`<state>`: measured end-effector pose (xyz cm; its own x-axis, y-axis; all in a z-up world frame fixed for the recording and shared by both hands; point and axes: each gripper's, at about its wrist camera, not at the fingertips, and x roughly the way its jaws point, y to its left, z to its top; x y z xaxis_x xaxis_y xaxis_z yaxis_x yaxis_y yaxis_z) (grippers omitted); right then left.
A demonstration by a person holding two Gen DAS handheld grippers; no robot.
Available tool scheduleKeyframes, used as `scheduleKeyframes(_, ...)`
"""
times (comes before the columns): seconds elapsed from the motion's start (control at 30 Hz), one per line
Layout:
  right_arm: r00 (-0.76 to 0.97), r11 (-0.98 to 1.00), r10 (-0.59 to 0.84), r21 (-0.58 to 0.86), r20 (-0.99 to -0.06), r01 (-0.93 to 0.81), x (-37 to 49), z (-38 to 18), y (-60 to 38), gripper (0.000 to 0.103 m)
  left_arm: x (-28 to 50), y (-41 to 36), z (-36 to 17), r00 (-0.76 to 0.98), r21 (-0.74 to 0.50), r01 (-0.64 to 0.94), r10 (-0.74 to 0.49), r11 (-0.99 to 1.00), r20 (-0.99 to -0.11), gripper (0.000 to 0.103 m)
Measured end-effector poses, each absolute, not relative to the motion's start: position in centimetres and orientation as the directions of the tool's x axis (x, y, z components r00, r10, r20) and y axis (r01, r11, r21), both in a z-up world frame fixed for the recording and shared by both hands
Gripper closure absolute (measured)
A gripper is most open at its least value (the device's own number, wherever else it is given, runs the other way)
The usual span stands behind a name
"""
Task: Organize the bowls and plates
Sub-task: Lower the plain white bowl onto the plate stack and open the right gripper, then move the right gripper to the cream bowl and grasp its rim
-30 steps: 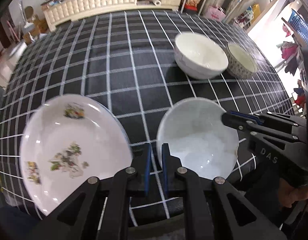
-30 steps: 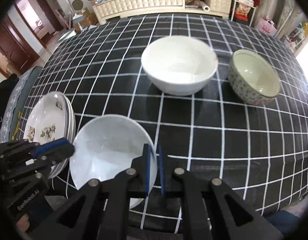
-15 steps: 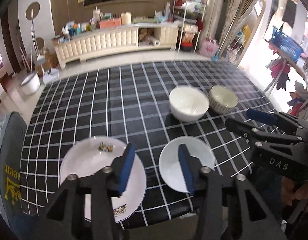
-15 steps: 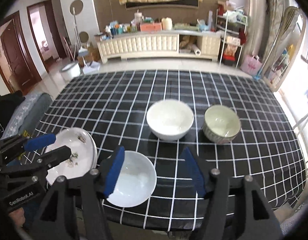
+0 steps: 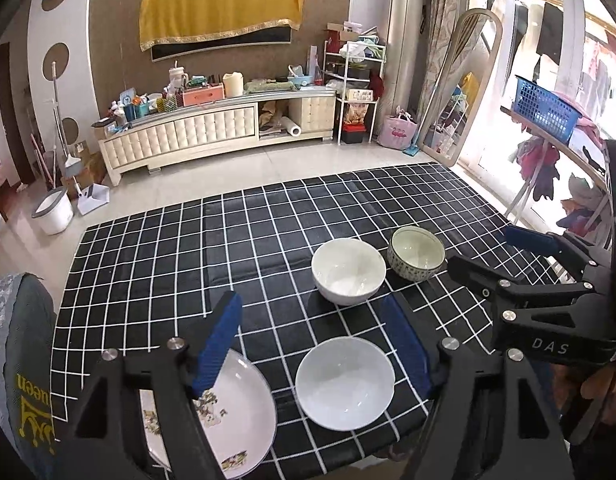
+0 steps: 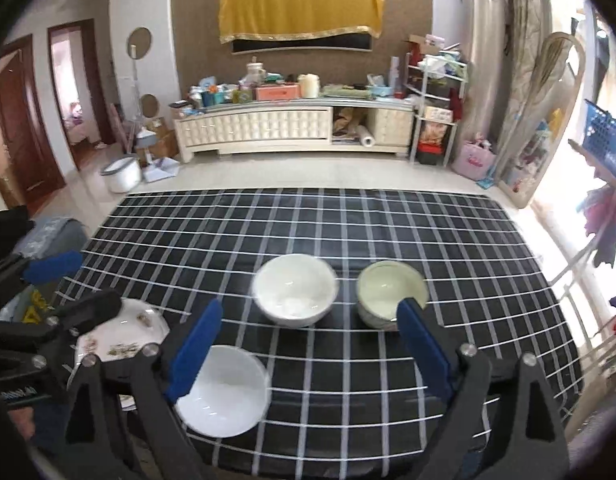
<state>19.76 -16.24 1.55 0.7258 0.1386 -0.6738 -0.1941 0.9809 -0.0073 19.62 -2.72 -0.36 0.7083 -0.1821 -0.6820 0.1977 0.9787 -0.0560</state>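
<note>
Both tools hang above the near edge of the bench (image 5: 148, 264), which is covered in a black cloth with white grid lines. The left hand-held gripper (image 5: 313, 344) has its blue-padded fingers spread wide and holds nothing; the right hand-held gripper (image 6: 308, 346) is spread just as wide and is empty too.

On the cloth, a flowered plate (image 5: 244, 412) lies at the near left, partly hidden behind the left finger. Whether more plates lie under it cannot be told. Just beside it, to the right and apart from it, sits a shallow white bowl (image 5: 345, 383). Farther back stand a deeper white bowl (image 5: 348, 271) and a patterned bowl (image 5: 416, 253) with a pale inside, side by side and very close; whether they touch cannot be told. All three bowls stand upright and empty.

Across the tiled floor a long cream cabinet (image 5: 180, 136) runs along the far wall, its top crowded with small items
</note>
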Motion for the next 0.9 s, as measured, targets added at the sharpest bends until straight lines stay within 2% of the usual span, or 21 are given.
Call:
scheduleKeyframes(0.5, 0.693, 0.982, 0.144, 0.013, -0.706, -0.19, 25.8, 0.4, -17.9, 0.011, 27.7, -3.4, -2.7, 0.617, -0.082, 0.199, -0.191, 0.976, -0.763, 0.031)
scheduleKeyframes(0.9, 0.581, 0.97, 0.16, 0.018, -0.798, -0.242, 31.4, -4.4, -17.3, 0.011, 33.3, -3.5, -7.2, 0.52, -0.095, 0.184, -0.179, 0.978, -0.835, 0.031)
